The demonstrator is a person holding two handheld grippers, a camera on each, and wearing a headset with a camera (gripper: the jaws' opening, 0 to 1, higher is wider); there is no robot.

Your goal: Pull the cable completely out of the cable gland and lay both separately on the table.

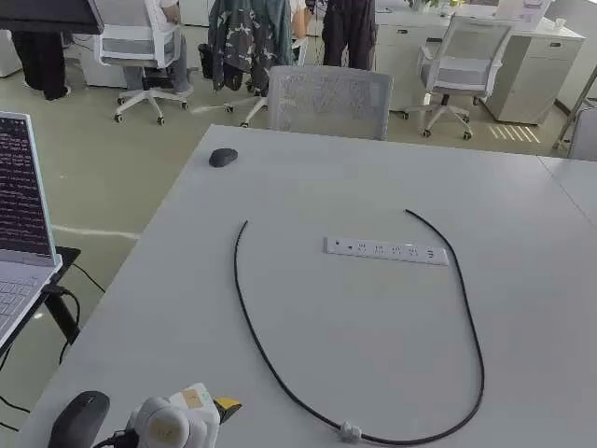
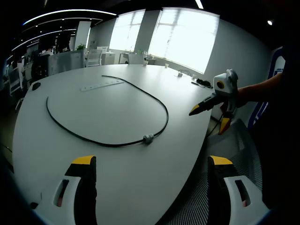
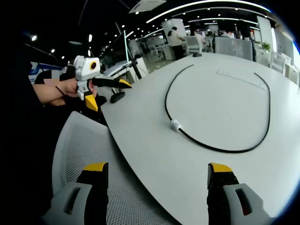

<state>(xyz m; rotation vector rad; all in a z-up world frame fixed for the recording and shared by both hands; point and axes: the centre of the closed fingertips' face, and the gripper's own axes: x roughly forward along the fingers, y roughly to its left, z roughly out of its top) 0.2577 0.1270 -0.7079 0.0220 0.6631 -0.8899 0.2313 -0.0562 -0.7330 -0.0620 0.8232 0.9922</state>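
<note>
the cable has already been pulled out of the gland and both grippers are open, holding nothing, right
Not quite. The cable is not out: it runs through the cable gland, which sits on it at the bottom of the loop, as the head view shows. The left gripper and right gripper are indeed open, holding nothing.

Clipped edges and small detail in the head view

The left gripper (image 1: 222, 409) sits at the bottom edge, its lower part cut away and its jaws mostly hidden behind its own body. The mouse (image 1: 79, 420) beside it is clipped by the same edge, the laptop (image 1: 20, 233) by the left edge. The cable gland (image 1: 350, 431) is too small to make out its parts.
</note>
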